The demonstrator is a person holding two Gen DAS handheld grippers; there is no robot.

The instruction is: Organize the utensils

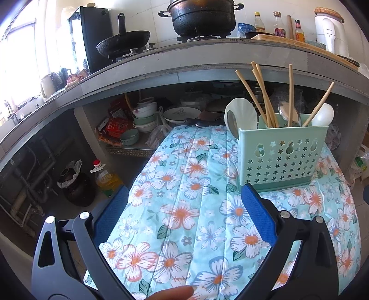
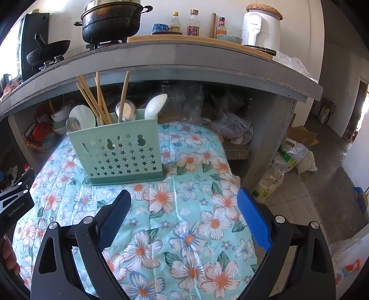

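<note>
While the left wrist view looks down over a table in a floral cloth [image 1: 184, 184], the left gripper [image 1: 184, 196] has its blue-padded jaws spread wide with nothing between them, just cloth underneath. The mint green utensil caddy [image 1: 281, 157] stands upright on the far right part of the table, loaded with wooden chopsticks [image 1: 260, 92], metal spoons [image 1: 286, 113] and white spoons [image 1: 322, 115]. A fingertip [image 1: 175, 293] pokes in at the bottom edge.

Over in the right wrist view, the right gripper [image 2: 184, 200] is wide open too, empty, hanging over the cloth. Here the caddy sits ahead and to the left of it, well apart from the pads. The other gripper's black body [image 2: 13, 203] shows at the left edge, with a bit of hand [image 2: 9, 256] below it. A black pot [image 2: 110, 20] sits on the counter behind.
</note>
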